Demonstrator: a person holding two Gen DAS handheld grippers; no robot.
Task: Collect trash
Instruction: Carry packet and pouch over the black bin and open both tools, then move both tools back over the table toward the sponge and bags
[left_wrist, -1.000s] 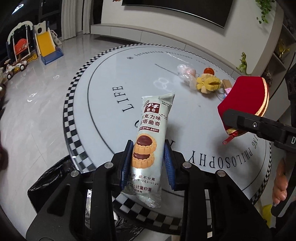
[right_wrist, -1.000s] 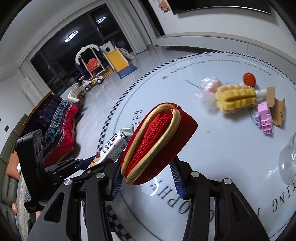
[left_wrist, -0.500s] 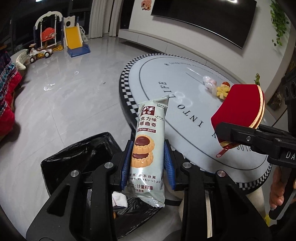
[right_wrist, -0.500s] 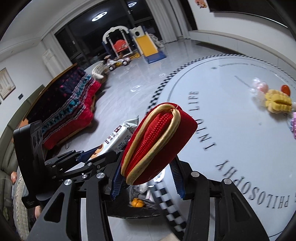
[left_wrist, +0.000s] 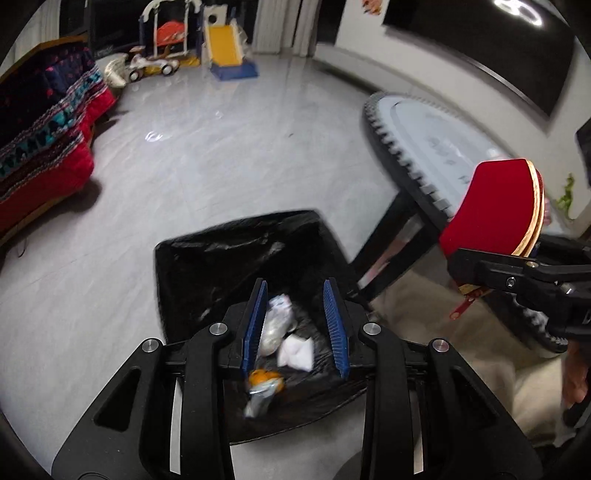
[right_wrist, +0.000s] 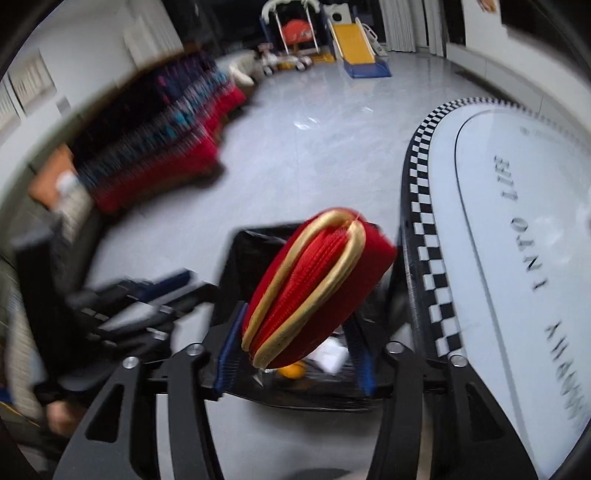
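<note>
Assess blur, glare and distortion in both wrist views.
Left wrist view: the trash in the black bin is smeared, the table rim is blurred, and light glare spots the floor. Right wrist view: the sofa is heavily streaked, the red pouch soft-edged, the table lettering legible. Fisheye bends both.

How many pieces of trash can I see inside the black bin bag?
3: a silvery wrapper farthest from the camera, a white paper wad beside it, an orange scrap nearest. The view is blurred, so more may be hidden.
</note>
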